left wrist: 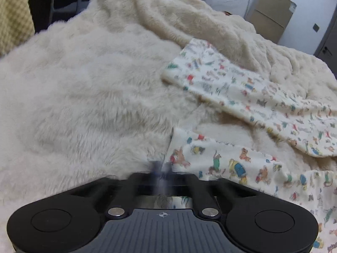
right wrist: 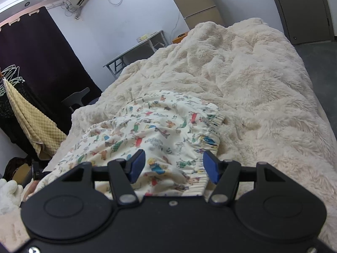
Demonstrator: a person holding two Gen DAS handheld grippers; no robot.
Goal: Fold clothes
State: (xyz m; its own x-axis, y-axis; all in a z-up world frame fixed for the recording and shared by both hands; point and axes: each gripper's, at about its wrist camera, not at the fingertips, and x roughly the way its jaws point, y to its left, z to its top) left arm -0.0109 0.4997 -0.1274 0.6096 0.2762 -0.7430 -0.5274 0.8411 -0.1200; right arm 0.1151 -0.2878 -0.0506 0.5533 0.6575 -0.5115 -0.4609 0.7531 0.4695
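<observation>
The printed trousers (left wrist: pixel 242 168) lie lower right on the fleece blanket (left wrist: pixel 94 88). My left gripper (left wrist: pixel 161 168) is pressed together at a leg cuff, seemingly pinching it through blur; I should lift only once sure. My right gripper (right wrist: pixel 172 165) hangs spread over the waistband (right wrist: pixel 210 135), gripping nothing.

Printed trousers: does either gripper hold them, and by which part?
The left gripper is shut at a leg's hem, grip unclear; the right gripper stands open over the waistband.

No text, label or number is legible; the pyjama trousers' (right wrist: pixel 160 130) print stays unreadable.
</observation>
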